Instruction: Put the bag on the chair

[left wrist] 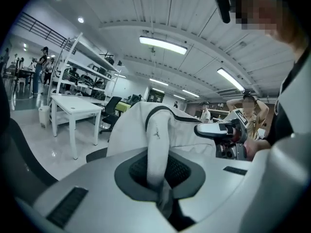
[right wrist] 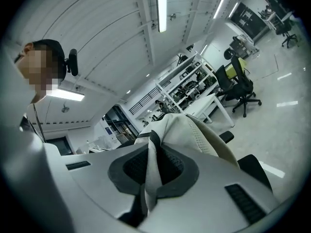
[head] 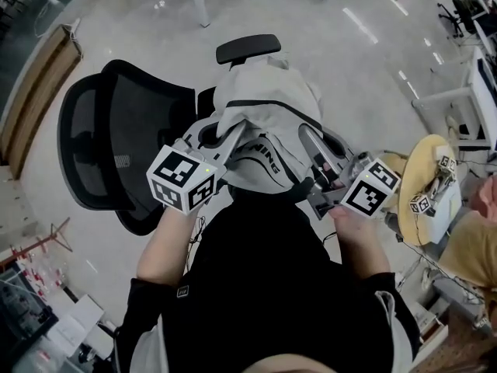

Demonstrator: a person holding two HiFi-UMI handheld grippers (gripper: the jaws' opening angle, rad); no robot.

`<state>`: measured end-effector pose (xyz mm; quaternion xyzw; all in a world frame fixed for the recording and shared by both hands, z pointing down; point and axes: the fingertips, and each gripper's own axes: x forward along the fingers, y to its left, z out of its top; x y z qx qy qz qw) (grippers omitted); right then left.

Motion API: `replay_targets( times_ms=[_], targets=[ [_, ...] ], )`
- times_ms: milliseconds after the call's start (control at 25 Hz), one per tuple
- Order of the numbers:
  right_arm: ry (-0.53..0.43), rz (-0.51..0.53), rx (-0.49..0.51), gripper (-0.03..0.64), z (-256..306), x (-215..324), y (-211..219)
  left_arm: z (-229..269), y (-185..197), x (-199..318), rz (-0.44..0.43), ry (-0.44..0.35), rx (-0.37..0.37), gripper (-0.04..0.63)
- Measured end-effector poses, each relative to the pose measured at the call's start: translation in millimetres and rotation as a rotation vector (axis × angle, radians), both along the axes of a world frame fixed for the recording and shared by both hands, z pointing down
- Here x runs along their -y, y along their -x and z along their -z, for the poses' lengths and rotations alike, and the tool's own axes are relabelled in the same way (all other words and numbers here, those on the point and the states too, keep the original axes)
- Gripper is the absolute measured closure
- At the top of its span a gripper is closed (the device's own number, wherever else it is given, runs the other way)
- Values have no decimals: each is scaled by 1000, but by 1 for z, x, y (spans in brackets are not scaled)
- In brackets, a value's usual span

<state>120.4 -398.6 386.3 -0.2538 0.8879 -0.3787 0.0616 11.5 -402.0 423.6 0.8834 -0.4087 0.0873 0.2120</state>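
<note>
Over the chair (head: 116,142), left gripper (left wrist: 158,178), right gripper (right wrist: 148,174) clamp the bag (head: 268,92).

A glossy pale grey floor (head: 326,22) is being lit by long white ceiling strip lights (left wrist: 163,44); a white rectangular table (left wrist: 73,105) is being flanked by tall white metal shelving (left wrist: 88,75).

Glossy pale grey floor (head: 349,61), black mesh office chair (head: 116,146) standing on it, white table legs (head: 199,2) beyond the chair, long wooden piece (head: 39,92) left of the chair
</note>
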Motion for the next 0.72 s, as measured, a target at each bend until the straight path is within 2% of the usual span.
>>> replay_targets(
  times_ms=[200, 440, 520, 600, 720],
  targets=[
    [42, -21, -15, 584, -26, 33, -19, -28, -18, 31, -24, 64, -4, 571],
    [20, -22, -75, 584, -62, 64, -35, -63, -34, 76, -60, 76, 22, 571],
    [28, 4, -105, 584, -84, 64, -27, -86, -27, 82, -48, 102, 43, 569],
    [57, 53, -140, 584, -114, 55, -9, -117, -9, 80, -14, 148, 95, 565],
    [147, 143, -204, 584, -169, 31, 20, -172, 24, 60, 61, 259, 165, 554]
  ],
)
